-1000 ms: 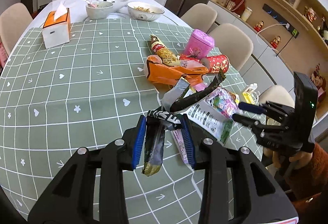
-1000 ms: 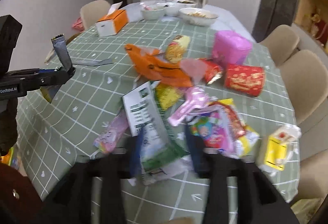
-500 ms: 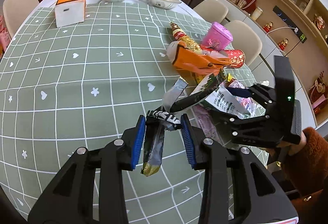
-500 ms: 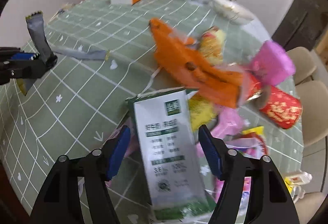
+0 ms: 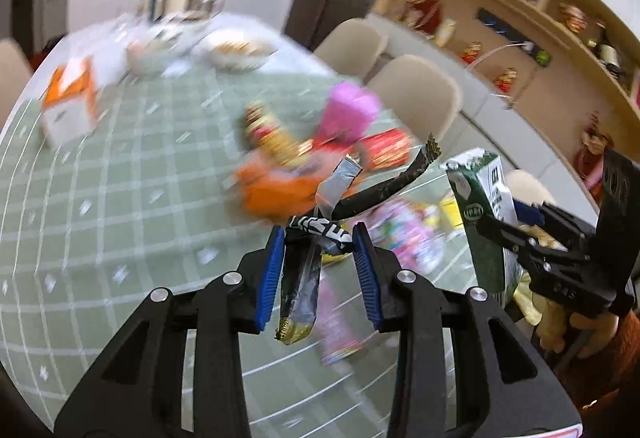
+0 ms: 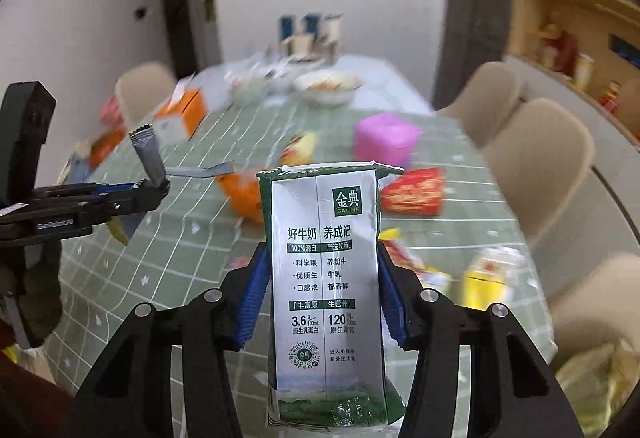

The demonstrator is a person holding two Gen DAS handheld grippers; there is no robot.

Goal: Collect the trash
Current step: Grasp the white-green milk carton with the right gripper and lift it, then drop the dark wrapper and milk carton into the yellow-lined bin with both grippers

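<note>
Above the green grid-cloth desk (image 6: pixel 180 258): right claw (image 6: pixel 320 290) clamped on flattened green-and-silver milk carton (image 6: pixel 326 298), jaws just closing onto it. Left claw (image 5: pixel 318 270) pinched on bundle of black and silver foil wrappers (image 5: pixel 308 258). Pickup step done, both loads airborne. Next, likely: carry to a bin, none in view. Versus a second ago: carton off the desk, upright; wrappers unchanged.

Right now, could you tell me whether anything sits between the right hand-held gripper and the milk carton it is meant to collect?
Nothing does: the right hand-held gripper has just closed on the milk carton, its blue pads pressing both sides. No bin shows in either view, so the path onward cannot be judged.
</note>
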